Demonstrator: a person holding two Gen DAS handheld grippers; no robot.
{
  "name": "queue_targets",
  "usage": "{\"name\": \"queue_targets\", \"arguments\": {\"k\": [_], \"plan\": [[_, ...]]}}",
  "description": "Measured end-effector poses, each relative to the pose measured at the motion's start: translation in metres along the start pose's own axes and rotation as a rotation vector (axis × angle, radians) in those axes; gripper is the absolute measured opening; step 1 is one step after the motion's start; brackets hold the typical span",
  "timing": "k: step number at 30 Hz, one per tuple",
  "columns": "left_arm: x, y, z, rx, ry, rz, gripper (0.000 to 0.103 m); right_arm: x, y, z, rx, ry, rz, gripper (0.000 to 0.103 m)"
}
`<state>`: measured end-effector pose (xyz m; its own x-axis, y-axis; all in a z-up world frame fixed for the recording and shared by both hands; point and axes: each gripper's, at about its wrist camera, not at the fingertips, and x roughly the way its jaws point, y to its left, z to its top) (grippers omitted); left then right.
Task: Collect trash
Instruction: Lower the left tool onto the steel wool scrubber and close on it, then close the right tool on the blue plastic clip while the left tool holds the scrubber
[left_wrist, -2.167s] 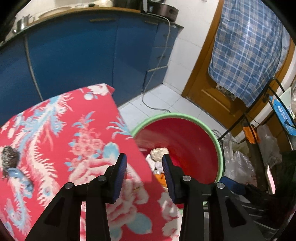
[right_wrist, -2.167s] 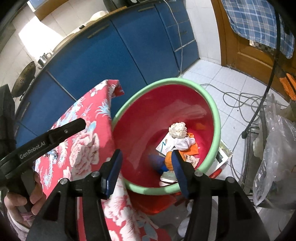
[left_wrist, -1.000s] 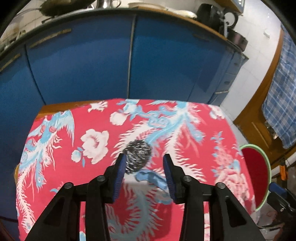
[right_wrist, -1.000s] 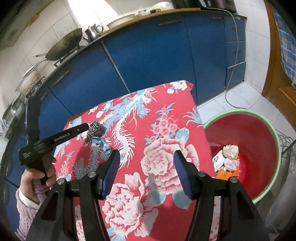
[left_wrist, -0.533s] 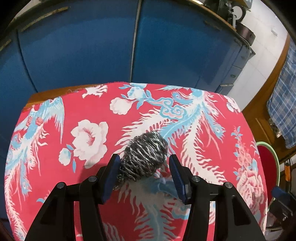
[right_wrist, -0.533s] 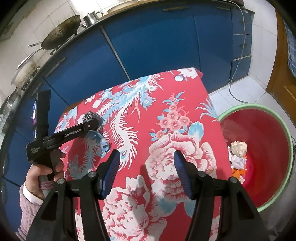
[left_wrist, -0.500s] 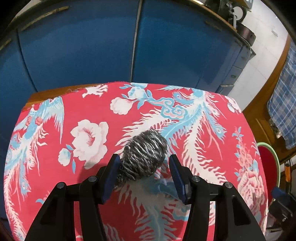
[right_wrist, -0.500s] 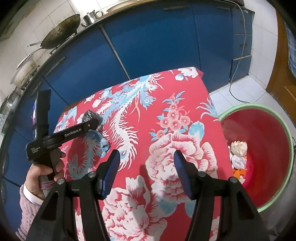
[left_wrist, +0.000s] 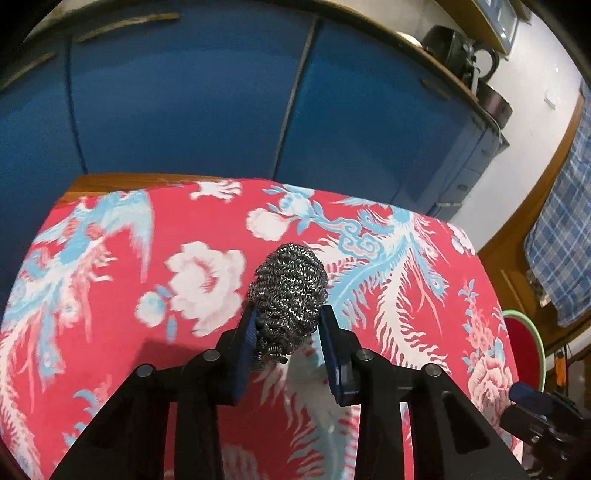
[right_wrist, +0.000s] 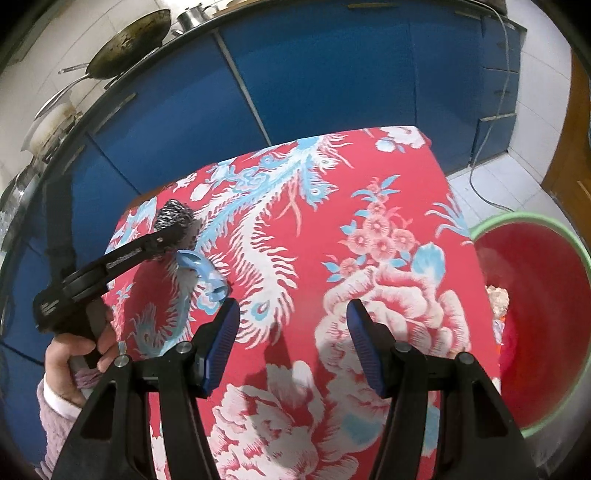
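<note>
A steel wool scrubber sits between the blue pads of my left gripper, which is shut on it just above the red floral tablecloth. The right wrist view shows the same scrubber at the cloth's far left, held by the left gripper. A light blue plastic scrap lies on the cloth beside it. My right gripper is open and empty above the cloth's middle. The red bin with a green rim stands at the right, holding crumpled trash.
Blue cabinet doors run behind the table. A wok and pots sit on the counter above. A cable trails down to the tiled floor. A wooden door with a checked cloth is at the far right.
My left gripper swung from the bin to the table's far left and closed on the steel wool scrubber. My right gripper drew back from the bin over the cloth, still open.
</note>
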<state>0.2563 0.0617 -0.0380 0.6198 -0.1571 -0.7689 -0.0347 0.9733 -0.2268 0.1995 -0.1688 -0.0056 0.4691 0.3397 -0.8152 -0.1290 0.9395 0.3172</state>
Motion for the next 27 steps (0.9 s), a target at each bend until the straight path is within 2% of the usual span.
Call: {"name": "queue_targets", "arguments": {"k": [8,17,22,25,27], "plan": [[-0.038,0.020,-0.023,-0.052,-0.055,-0.002,0.034,0.031,0.032,0.005,-0.073,0.040,0.027,0.062],[-0.032,0.035,-0.040,-0.078,-0.045,0.028,0.034,0.061,0.063,0.009,-0.131,0.056,0.028,0.062],[-0.028,0.039,-0.042,-0.089,-0.040,0.030,0.034,0.073,0.070,0.010,-0.147,0.069,0.039,0.048],[-0.028,0.039,-0.042,-0.090,-0.042,0.031,0.034,0.078,0.074,0.009,-0.163,0.064,0.029,0.037],[-0.027,0.039,-0.043,-0.090,-0.042,0.031,0.034,0.079,0.077,0.008,-0.176,0.066,0.033,0.026]]}}
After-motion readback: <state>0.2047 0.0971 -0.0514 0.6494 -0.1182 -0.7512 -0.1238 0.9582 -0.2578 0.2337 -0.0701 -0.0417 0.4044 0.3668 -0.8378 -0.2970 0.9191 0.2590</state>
